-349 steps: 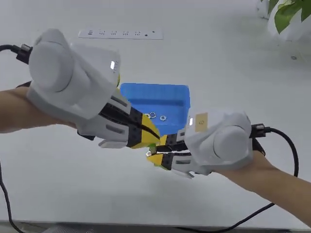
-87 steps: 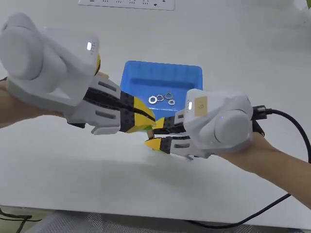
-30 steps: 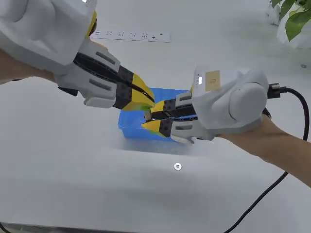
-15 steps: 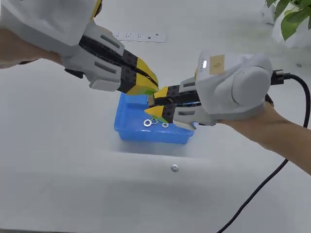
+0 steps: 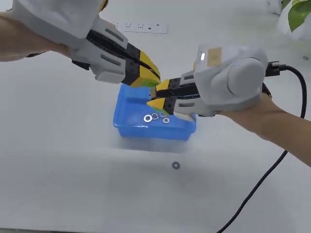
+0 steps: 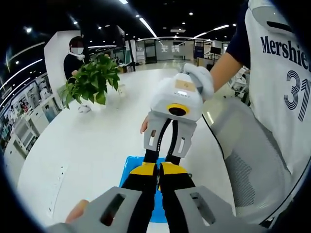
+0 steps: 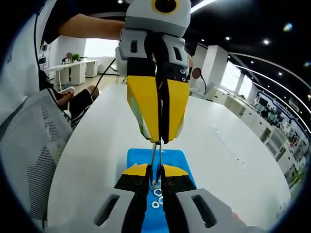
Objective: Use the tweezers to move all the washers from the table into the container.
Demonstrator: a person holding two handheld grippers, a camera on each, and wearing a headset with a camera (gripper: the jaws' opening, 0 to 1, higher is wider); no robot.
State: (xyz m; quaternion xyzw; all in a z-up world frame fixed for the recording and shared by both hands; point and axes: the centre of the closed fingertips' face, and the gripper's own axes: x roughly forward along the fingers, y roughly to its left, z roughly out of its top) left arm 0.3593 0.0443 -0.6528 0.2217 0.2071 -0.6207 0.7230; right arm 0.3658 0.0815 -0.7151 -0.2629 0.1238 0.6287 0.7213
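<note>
Drop-off step over container [image 5: 146, 132]: left gripper [image 5: 149, 78] and right gripper [image 5: 157, 95] fingers closed on tweezers [image 7: 156, 158]; next, grab desk washer [image 5: 176, 165] at container's 6 o'clock.

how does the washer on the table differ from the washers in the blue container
The lone washer lies on the white table, outside the blue container; the container washers rest on its floor. The lone washer sits by itself; the container washers are bunched together. The container washers lie below the tweezers; the lone washer is clear of them. All are small flat silver rings.
</note>
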